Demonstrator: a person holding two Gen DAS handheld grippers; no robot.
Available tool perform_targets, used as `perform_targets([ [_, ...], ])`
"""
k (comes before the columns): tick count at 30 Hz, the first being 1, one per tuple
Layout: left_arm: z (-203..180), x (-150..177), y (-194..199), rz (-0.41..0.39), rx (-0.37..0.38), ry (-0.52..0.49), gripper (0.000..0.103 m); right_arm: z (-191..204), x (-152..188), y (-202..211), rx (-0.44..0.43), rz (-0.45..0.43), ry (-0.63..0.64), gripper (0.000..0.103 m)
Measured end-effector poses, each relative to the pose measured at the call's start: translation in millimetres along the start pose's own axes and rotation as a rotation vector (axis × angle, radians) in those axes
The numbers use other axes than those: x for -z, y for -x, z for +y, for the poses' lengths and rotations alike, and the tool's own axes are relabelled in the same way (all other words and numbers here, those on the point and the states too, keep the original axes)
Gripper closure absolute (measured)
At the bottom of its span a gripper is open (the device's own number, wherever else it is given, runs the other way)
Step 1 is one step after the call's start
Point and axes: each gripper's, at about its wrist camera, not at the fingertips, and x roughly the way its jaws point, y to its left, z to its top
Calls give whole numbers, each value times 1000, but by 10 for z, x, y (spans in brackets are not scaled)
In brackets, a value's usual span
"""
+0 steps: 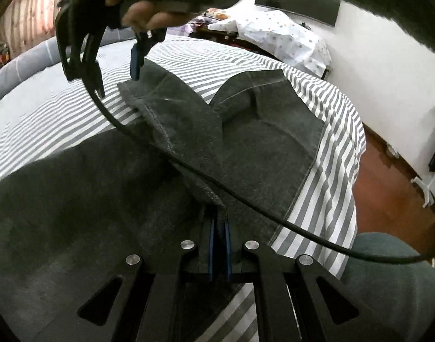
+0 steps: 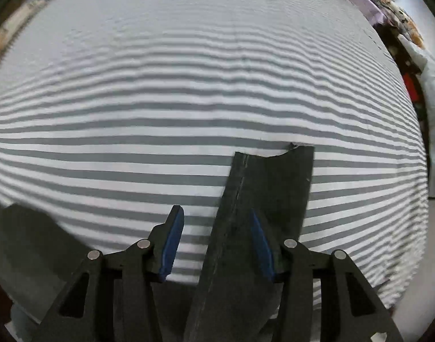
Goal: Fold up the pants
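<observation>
so the pants (image 1: pixel 246 148) are spread on the striped bed sheet (image 1: pixel 46 114), dark grey, legs running away toward the far side, cuffs near the sheet's right edge where the red floor (image 1: pixel 388 193) shows. plenty of bare sheet to the left. left gripper (image 1: pixel 219 228) is clamped tight on a fold of pant fabric. right gripper (image 2: pixel 217 239) hangs with jaws apart over one leg, not pinching it.

The dark grey denim pants (image 1: pixel 260 148) lie spread on the bed with the grey-and-white striped sheet (image 1: pixel 46 119), near its edge. A pants leg (image 2: pixel 263 199) lies flat on the sheet. A white spotted cloth (image 1: pixel 288 37) lies beyond the bed.
</observation>
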Motion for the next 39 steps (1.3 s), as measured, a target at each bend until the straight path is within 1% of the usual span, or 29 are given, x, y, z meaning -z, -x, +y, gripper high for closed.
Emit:
perform_targets([
  [2, 20, 10, -7, -5, 7, 10, 97, 53, -58, -130, 56, 25, 14, 59],
  [3, 27, 11, -9, -7, 10, 15, 97, 72, -83, -178, 69, 29, 18, 59],
  [4, 40, 18, -8, -11, 15, 26, 97, 49, -107, -218, 56, 40, 11, 60],
  [5, 67, 24, 14, -12, 17, 33, 97, 29, -121, -226, 39, 43, 1, 66],
  [6, 73, 25, 17, -15, 20, 38, 97, 11, -135, -223, 22, 41, -10, 79],
  [7, 73, 23, 18, -15, 20, 41, 97, -22, -142, -195, 19, 34, -14, 85],
  [8, 71, 20, 13, -14, 19, 42, 97, -69, -157, -171, 14, 24, -20, 99],
  [9, 65, 16, 13, -13, 16, 41, 97, -114, -157, -125, 8, 7, -30, 102],
  [12, 44, 10, 28, -11, 3, 39, 97, -380, -86, 86, -63, -70, -113, 103],
  [13, 33, 6, 37, -9, -5, 37, 97, -549, -7, 211, -101, -108, -160, 103],
  [15, 19, -4, 59, -8, -15, 33, 97, -806, 142, 418, -143, -174, -224, 103],
  [17, 1, -30, 103, -10, -29, 27, 97, -1200, 419, 670, -190, -250, -308, 103],
  [19, -17, -66, 174, -23, -39, 19, 97, -1625, 771, 890, -199, -316, -385, 103],
  [21, -40, -128, 283, -47, -52, 8, 97, -1897, 1062, 1012, -204, -356, -437, 103],
  [22, -48, -156, 323, -57, -57, 4, 97, -2055, 1268, 1078, -202, -370, -471, 103],
  [23, -58, -196, 368, -68, -61, 0, 97, -2210, 1483, 1109, -211, -383, -506, 103],
  [24, -71, -237, 422, -79, -64, -5, 97, -2311, 1609, 1113, -212, -392, -528, 103],
  [27, -113, -308, 535, -101, -63, -22, 97, -2503, 2121, 1004, -207, -399, -586, 103],
  [30, -169, -278, 517, -71, -66, -62, 96, -2649, 2566, 534, -246, -331, -685, 103],
  [31, -192, -257, 485, -56, -67, -74, 96, -2648, 2641, 379, -248, -304, -696, 103],
  [33, -270, -136, 333, 7, -74, -119, 96, -2658, 2777, 102, -250, -255, -722, 103],
  [35, -325, -43, 229, 50, -89, -154, 96, -2680, 2887, -62, -262, -229, -749, 103],
  [37, -380, 17, 186, 67, -101, -173, 96, -2629, 2933, -119, -261, -236, -752, 103],
  [39, -403, 19, 209, 63, -104, -176, 96, -2599, 2943, -109, -252, -250, -742, 103],
])
